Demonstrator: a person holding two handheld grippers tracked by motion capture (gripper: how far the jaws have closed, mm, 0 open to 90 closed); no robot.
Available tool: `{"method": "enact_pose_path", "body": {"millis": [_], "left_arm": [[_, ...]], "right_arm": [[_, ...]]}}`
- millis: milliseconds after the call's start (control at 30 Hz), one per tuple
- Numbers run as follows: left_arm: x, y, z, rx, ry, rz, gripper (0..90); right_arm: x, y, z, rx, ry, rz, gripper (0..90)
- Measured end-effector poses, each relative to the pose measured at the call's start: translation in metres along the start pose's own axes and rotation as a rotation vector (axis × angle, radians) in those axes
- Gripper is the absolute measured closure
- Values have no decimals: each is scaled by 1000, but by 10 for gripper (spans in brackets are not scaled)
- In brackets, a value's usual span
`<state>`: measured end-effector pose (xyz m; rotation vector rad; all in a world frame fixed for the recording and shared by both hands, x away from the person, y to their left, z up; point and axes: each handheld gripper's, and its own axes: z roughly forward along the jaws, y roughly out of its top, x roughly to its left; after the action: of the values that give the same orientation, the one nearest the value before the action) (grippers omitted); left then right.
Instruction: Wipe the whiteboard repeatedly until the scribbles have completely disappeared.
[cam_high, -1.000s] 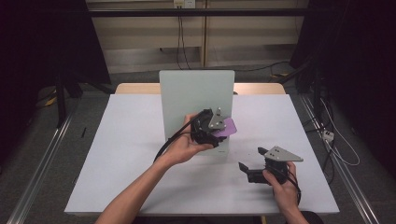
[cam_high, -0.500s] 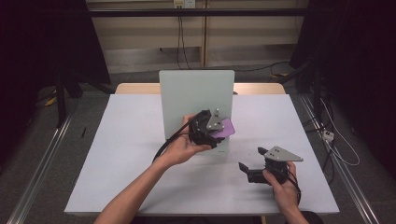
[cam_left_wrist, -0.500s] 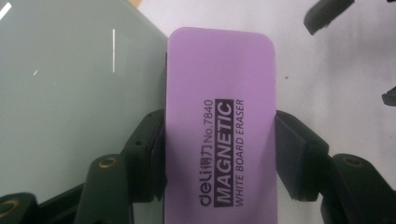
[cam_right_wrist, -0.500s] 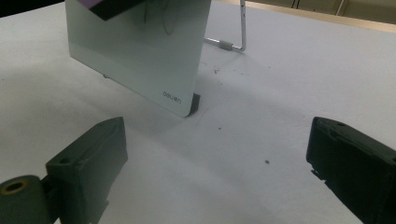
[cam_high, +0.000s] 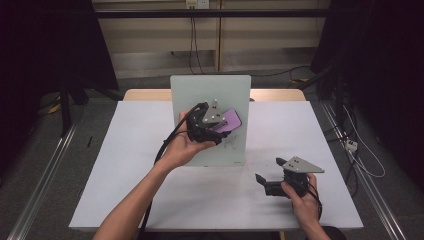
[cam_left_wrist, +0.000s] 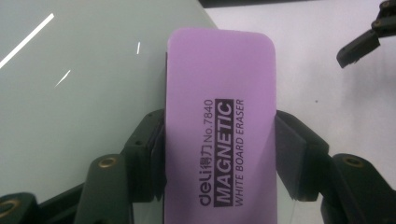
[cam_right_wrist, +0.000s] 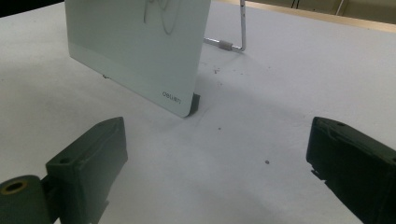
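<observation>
Overhead, left gripper (cam_high: 220, 131) clamps purple magnetic eraser (cam_high: 226, 121) by long edges, held against upright whiteboard (cam_high: 210, 90) at centre of white table (cam_high: 125, 190). Black scribble (cam_high: 231, 141) sits on board just below eraser. Right gripper (cam_high: 267, 179) rests near right, jaws wide apart, nothing between them. To wipe well, I judge: keep eraser face flat on board, press lightly, sweep down across scribble; board on thin stand could tip.

Bright overhead light on the table (cam_high: 150, 200), dark surroundings, streaky glare on the whiteboard (cam_left_wrist: 70, 93).
</observation>
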<state>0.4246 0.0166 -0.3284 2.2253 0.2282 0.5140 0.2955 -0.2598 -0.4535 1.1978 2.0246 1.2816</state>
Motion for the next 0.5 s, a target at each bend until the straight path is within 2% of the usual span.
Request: {"method": "enact_pose_path", "body": {"millis": [133,233,500], "left_arm": [[0,-6,-3,-8,5,-6,409],[-2,-10,-4,10,12,7,409],[-11,-25,1,48,-8,17,409]], "right_arm": [[0,0,0,-1,2,-1,55],[0,0,0,-1,1,2,55],[0,0,0,0,1,0,55]]}}
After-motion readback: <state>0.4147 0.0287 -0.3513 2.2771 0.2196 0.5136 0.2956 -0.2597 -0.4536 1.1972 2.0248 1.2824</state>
